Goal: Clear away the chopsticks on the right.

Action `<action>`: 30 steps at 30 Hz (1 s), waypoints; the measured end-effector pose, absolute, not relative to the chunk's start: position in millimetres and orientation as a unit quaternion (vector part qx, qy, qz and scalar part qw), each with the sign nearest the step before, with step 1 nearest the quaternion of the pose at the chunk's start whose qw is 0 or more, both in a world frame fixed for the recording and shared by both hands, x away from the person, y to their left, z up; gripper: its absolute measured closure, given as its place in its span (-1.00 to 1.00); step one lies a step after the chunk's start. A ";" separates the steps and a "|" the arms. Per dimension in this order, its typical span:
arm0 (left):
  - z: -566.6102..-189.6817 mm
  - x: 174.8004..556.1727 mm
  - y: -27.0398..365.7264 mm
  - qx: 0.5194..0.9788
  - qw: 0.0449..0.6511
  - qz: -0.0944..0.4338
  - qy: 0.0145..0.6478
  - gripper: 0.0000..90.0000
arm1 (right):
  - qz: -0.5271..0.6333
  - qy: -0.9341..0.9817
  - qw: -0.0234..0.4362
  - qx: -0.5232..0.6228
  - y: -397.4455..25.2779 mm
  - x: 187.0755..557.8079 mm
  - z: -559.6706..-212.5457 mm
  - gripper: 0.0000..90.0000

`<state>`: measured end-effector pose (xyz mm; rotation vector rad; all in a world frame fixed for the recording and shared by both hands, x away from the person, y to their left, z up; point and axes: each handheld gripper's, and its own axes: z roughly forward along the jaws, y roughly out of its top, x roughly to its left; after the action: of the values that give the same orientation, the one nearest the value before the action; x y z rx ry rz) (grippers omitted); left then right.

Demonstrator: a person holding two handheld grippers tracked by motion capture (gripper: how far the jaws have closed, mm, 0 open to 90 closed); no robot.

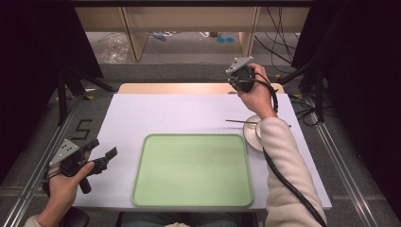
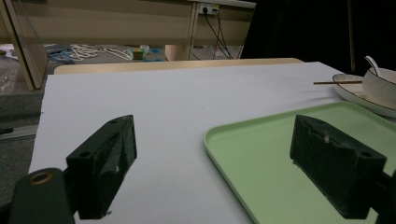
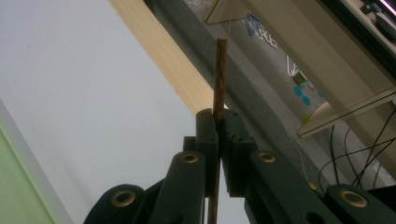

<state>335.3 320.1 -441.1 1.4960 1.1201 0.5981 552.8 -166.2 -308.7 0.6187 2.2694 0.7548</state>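
**Currently: right claw clamped on a chopstick above the far edge of the surface**

Right claw [image 1: 235, 75]: raised near the far edge of the white surface [image 1: 156, 113], with the person's right hand [image 1: 257, 97] wrapped round its body. In the right gripper view the two black jaws are pressed together on a thin dark chopstick [image 3: 219, 93]. The stick runs between the jaws along their length and projects past the tips. Behind it lie the white surface, its wooden far edge and the floor beyond.

Left claw [image 1: 101, 158]: held low at the near left corner of the surface, in the person's left hand [image 1: 64, 184]. Its jaws stand wide apart with nothing between them. In the left gripper view the right-hand jaw sits over the near left corner of the green tray [image 2: 261, 158]; the left-hand jaw sits over bare white surface.

Green tray: lies flat at the near middle of the surface, nothing on it.

White plate [image 1: 250, 135]: lies just beside the tray's far right corner, partly hidden by the right sleeve in the high view. The left gripper view shows a white bowl [image 2: 380, 86] standing on the plate, with a spoon handle [image 2: 372, 63] rising from it.

Second chopstick [image 1: 239, 121]: lies level across the far rim of the plate, its free end pointing left over the surface. It is well apart from the right claw.
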 end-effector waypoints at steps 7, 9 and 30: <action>-441.1 335.4 320.1 0.633 0.556 0.253 0.475 -0.68 | 0.338 0.843 0.323 0.266 -173.0 550.9 -301.6 0.95; -441.1 335.3 320.1 0.633 0.556 0.253 0.475 -0.68 | 0.355 0.833 0.317 0.281 -175.2 550.3 -299.3 0.95; -441.1 335.2 320.0 0.633 0.556 0.253 0.476 -0.68 | 0.412 0.770 0.250 0.419 -183.2 533.6 -286.3 0.95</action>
<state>335.2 320.0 -441.1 1.4937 1.1227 0.5971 533.6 -183.2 -286.3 1.1407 2.0955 1.1212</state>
